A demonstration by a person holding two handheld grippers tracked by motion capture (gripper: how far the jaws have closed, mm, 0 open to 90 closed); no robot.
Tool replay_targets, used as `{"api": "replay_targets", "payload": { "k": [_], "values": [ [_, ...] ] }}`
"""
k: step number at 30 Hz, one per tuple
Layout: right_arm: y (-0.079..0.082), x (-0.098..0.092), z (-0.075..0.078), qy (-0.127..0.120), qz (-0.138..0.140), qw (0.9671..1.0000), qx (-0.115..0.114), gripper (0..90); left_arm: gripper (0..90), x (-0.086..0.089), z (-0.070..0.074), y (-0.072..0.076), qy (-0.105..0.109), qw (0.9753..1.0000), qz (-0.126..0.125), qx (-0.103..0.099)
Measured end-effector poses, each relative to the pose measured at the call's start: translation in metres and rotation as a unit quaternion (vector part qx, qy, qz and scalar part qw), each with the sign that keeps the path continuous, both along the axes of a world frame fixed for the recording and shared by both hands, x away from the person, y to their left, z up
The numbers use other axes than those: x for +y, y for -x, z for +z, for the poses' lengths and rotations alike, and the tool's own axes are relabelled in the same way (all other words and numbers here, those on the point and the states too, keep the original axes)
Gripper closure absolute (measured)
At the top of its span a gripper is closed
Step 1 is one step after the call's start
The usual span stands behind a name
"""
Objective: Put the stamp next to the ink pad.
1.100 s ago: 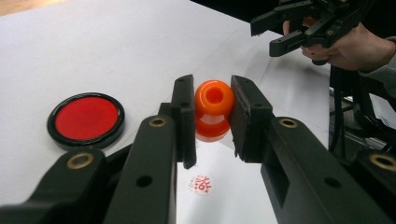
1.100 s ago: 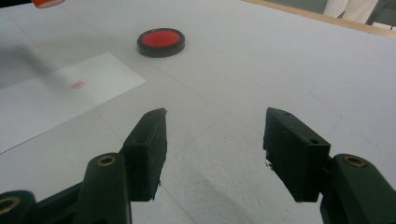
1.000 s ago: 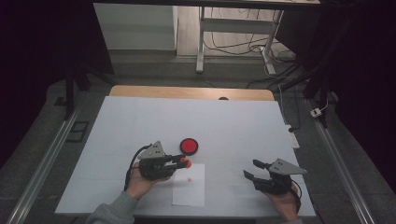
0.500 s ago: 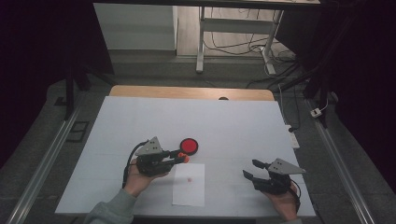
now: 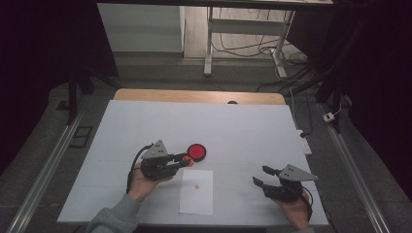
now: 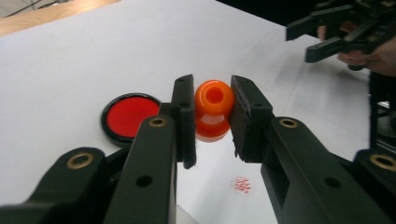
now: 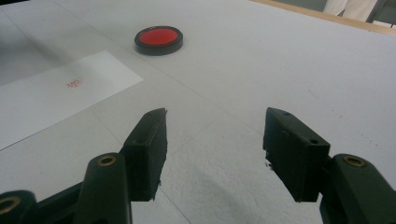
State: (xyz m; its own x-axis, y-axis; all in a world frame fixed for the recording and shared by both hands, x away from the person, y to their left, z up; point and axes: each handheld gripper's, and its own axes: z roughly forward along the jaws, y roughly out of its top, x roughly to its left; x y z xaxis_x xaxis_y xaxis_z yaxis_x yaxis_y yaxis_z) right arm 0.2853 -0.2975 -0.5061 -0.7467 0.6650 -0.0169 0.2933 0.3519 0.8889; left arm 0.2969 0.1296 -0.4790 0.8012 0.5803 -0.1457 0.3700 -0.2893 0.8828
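Orange stamp (image 6: pixel 213 110) clamped between the jaws of the left gripper (image 5: pixel 183 159), held off the table (image 5: pixel 243 126) between the red ink pad (image 5: pixel 197 151) and the white paper (image 5: pixel 197 191). Already printed, judging by the small red mark (image 5: pixel 197 187) on the sheet, so likely past the pressing step. Left to do: probably setting the stamp down. Right gripper (image 5: pixel 262 175) idle near the table's front edge, jaws spread wide, gripping nothing

Orange stamp (image 6: pixel 213 110): base hidden between the jaws of the left hand-held gripper (image 6: pixel 212 116)
Red mark (image 5: pixel 197 187): too small to read
Paper sheet (image 7: pixel 46 105): cut off at left edge; ink pad (image 6: pixel 128 116): partly covered by jaw
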Motion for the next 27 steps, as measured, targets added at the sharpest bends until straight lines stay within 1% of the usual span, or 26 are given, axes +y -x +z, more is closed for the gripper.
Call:
{"api": "replay_targets", "payload": {
  "k": [4, 7, 17, 22, 27],
  "values": [
    [0.000, 0.000, 0.000, 0.002, -0.002, 1.0000, -0.001, 39.5, 72.2, 0.005, -0.002, -0.007, -0.009, 0.9998, 0.017, 0.002],
    [0.000, -0.001, 0.000, 0.000, -0.001, 1.0000, -0.001, 39.5, 72.2, 0.007, -0.002, -0.012, -0.016, 0.9996, 0.024, 0.003],
    [0.000, 0.000, -0.001, 0.002, 0.000, 1.0000, 0.001, 39.5, 72.2, 0.009, -0.009, -0.026, -0.040, 0.9981, 0.044, 0.017],
    [0.000, 0.000, -0.001, 0.003, 0.000, 1.0000, 0.001, 39.5, 72.2, 0.010, -0.014, -0.033, -0.052, 0.9968, 0.055, 0.024],
    [-0.001, 0.000, -0.001, 0.004, 0.000, 1.0000, 0.001, 39.5, 72.2, 0.009, -0.021, -0.040, -0.073, 0.9948, 0.062, 0.034]
  ]
}}
